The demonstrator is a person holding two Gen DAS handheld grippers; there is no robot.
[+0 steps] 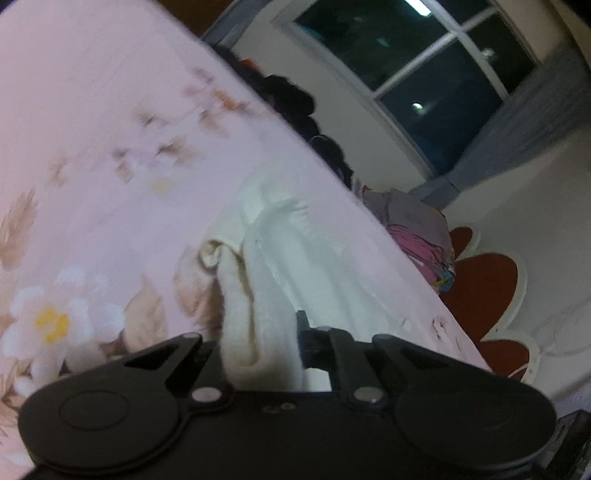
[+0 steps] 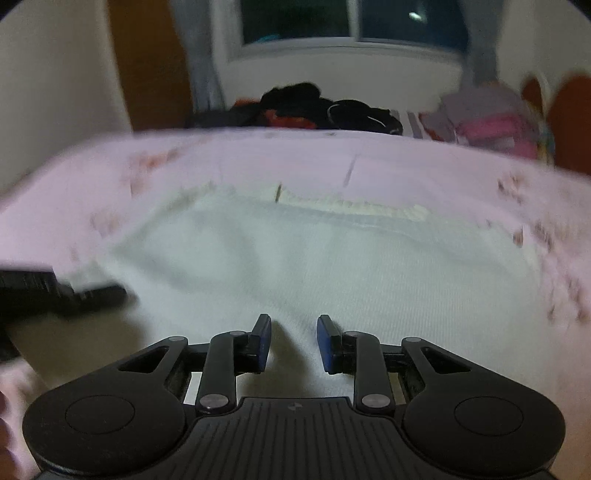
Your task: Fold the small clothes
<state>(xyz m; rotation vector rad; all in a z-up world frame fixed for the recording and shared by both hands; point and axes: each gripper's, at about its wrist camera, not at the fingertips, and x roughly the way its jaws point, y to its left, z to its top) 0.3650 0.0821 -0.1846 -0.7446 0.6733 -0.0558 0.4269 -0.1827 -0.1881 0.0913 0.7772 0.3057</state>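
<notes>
A small white garment (image 2: 314,258) lies spread on a pink floral bedsheet (image 2: 369,162). My right gripper (image 2: 293,343) is open, its blue pads (image 2: 263,341) just above the garment's near part, holding nothing. My left gripper (image 1: 264,343) is shut on a bunched fold of the same white garment (image 1: 295,251), lifting it off the sheet (image 1: 92,147); the cloth covers the fingertips. The left gripper also shows at the left edge of the right wrist view (image 2: 62,288), at the garment's left side.
Dark clothes (image 2: 325,107) are piled beyond the bed's far edge, and a pink and grey pile (image 2: 491,122) lies at the far right. A window (image 2: 332,18), a wooden door (image 2: 147,62) and a red flower-shaped rug (image 1: 484,288) lie beyond.
</notes>
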